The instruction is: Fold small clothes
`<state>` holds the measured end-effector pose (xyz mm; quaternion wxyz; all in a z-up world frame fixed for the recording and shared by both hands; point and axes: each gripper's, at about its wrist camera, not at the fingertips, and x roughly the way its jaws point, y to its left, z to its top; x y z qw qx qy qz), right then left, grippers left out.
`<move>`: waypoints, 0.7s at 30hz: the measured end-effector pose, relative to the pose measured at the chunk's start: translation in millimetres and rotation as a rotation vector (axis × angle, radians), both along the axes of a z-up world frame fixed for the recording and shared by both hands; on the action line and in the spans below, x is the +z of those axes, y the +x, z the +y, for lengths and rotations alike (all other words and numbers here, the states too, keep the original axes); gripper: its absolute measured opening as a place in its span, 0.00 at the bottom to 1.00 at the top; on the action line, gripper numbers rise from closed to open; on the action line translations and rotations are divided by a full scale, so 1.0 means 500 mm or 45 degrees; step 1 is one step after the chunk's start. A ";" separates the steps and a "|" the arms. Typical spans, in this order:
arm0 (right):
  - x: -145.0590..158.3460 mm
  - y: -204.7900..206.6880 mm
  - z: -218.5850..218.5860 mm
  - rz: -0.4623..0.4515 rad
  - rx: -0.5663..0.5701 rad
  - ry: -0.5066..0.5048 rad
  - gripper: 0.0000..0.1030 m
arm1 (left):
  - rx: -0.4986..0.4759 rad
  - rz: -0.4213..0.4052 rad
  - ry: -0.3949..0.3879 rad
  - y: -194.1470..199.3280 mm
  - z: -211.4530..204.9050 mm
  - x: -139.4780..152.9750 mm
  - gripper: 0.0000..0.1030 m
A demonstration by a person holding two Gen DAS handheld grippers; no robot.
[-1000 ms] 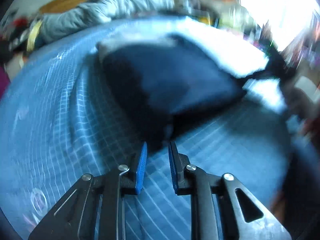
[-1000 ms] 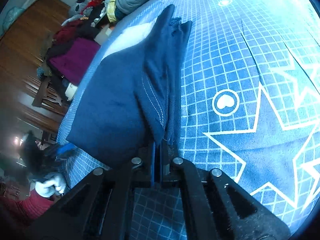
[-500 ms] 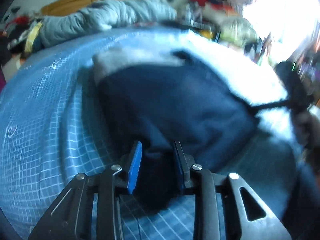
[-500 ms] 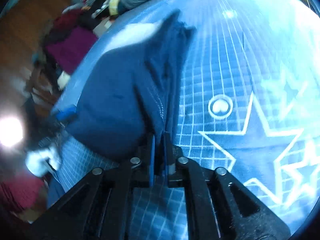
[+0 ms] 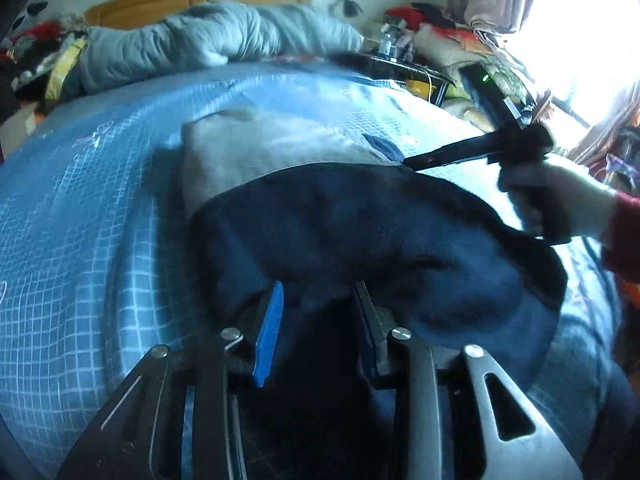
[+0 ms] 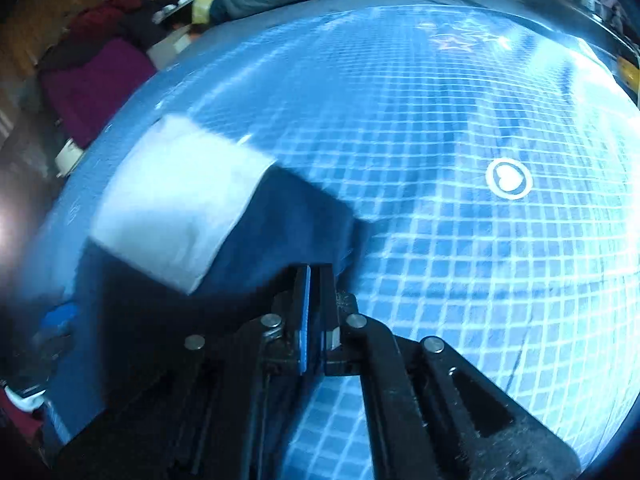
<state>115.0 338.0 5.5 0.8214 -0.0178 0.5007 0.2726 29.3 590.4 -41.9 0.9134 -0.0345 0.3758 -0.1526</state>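
Since a second ago, swung from a hanging drape to lying flat on the blue grid bedspread: navy garment, soft, light, floppy; right gripper pinching its far-right corner, left gripper wide astride the near hem, best grasped there.

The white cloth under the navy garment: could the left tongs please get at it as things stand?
Probably yes. The left tongs are open over the navy garment, and the white cloth lies bare just beyond it. The right tongs, shut on the garment, sit off to the side.
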 end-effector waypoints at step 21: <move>0.118 -0.494 -0.104 -0.276 -0.033 -0.025 0.82 | 0.343 0.130 0.198 -0.201 0.027 0.036 0.53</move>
